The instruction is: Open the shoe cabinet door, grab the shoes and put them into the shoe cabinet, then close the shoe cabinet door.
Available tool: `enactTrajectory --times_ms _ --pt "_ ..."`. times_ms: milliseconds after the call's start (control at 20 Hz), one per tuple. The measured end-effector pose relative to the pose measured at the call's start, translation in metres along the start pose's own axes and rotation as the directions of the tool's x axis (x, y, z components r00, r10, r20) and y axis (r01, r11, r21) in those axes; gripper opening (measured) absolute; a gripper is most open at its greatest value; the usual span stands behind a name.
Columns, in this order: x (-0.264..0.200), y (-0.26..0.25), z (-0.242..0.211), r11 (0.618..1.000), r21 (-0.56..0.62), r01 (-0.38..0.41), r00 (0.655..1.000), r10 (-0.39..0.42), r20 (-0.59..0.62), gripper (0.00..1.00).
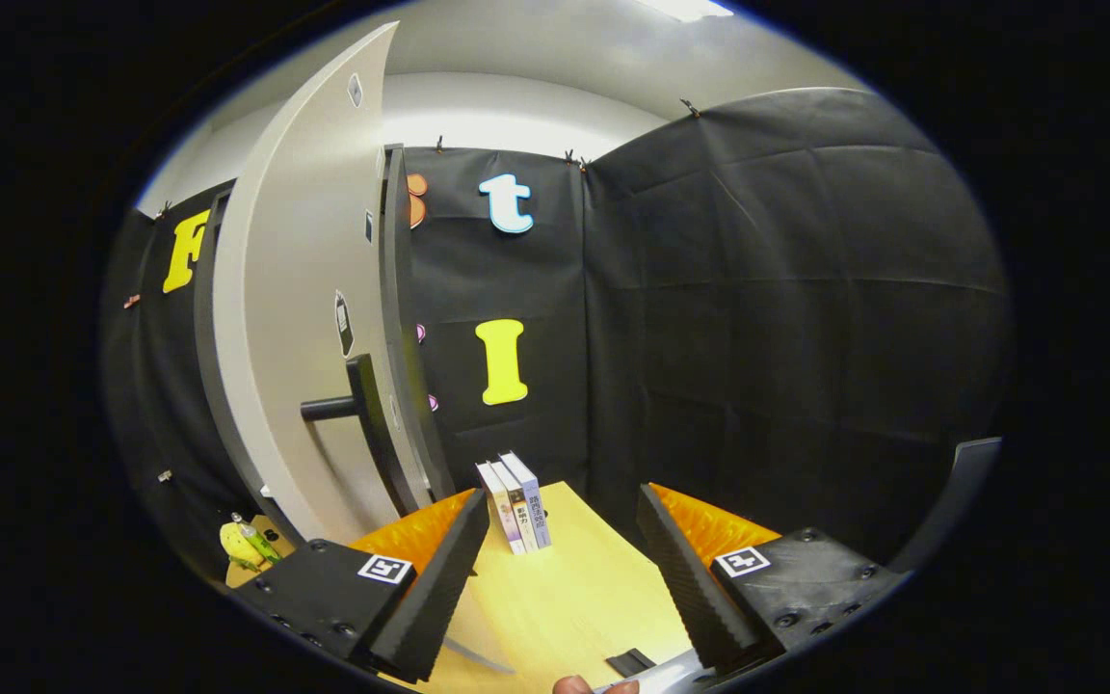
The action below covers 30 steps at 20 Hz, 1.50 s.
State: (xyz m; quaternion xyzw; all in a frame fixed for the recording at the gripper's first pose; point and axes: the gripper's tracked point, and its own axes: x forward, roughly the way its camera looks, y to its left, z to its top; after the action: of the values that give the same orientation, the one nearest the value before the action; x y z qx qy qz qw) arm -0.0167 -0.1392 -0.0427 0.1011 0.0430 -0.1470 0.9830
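two fingers [439,569] apart, tool [565,569] empty, cabinet door [304,318] left

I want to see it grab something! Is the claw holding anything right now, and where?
Nothing. The claw is open, its fingers spread apart over the wooden table, with the books standing beyond them.
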Motion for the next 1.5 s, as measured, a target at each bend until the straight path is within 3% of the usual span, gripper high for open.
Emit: enactTrajectory --times_ms 450,800,1500 --pt "-0.014 0.035 -0.007 0.999 -0.004 -0.053 0.999 0.053 -0.009 0.97" --pt "-0.034 0.128 -0.025 0.980 0.005 -0.199 0.979 0.199 -0.040 0.97" --pt "-0.023 0.298 -0.057 0.889 0.014 -0.457 0.887 0.457 -0.068 0.98"
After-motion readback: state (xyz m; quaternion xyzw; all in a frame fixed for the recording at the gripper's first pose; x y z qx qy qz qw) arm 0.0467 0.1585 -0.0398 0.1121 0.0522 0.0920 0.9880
